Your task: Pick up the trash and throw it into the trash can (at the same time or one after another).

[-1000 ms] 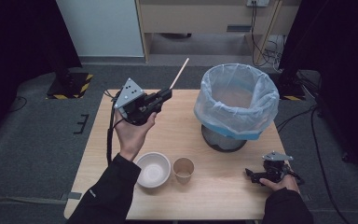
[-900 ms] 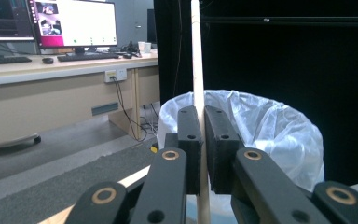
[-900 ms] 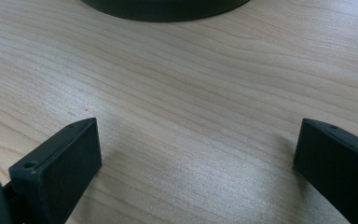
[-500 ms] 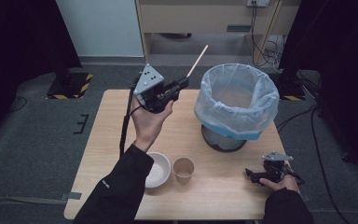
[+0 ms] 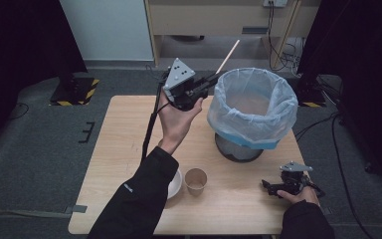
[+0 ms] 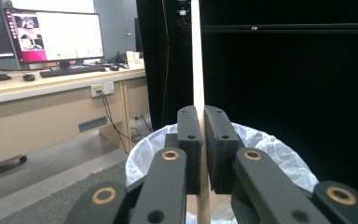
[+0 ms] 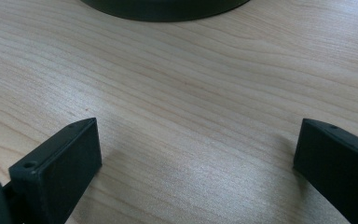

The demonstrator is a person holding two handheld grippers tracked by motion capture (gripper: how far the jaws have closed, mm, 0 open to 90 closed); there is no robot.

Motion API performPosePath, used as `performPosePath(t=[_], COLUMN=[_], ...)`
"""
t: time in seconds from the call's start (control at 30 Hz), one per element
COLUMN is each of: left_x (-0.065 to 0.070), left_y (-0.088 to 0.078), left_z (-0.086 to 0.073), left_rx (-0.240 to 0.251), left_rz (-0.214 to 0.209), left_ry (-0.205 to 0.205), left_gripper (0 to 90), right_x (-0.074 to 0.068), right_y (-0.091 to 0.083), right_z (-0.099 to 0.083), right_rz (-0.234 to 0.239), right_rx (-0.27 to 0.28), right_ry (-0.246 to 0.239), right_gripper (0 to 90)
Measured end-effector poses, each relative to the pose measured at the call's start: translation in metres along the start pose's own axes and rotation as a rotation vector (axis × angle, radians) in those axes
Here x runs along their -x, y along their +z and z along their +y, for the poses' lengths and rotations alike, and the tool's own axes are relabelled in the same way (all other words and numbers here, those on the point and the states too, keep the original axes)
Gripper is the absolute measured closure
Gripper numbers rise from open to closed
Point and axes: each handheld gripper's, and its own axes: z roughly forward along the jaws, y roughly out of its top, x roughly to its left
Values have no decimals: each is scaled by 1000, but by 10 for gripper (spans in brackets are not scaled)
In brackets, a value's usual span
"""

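Now — left gripper (image 5: 210, 82) jaws clamp wooden stick (image 5: 228, 50) | stick slants up-right, away over bin (image 5: 252, 102) rim

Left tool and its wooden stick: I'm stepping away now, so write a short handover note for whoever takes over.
Left tool: shut on the thin pale wooden stick, raised beside the bin lined with a pale blue bag.
Right tool: open, resting on the light wooden table.
Done: stick picked up.
Left: it looks bound for the bin; not released yet.
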Motion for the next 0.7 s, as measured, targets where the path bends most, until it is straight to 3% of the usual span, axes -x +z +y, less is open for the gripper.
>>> performPosePath(t=[0.4, 0.7], left_x=[8, 12], left_y=[37, 66], left_z=[3, -1], left_rx=[-11, -22], left_rz=[-20, -30], left_ry=[9, -10], left_gripper=[853, 853], right_x=[0, 0], right_y=[0, 0], right_z=[0, 0], right_rz=[0, -1], right_rx=[0, 1], right_ry=[-2, -3], right_gripper=[10, 10])
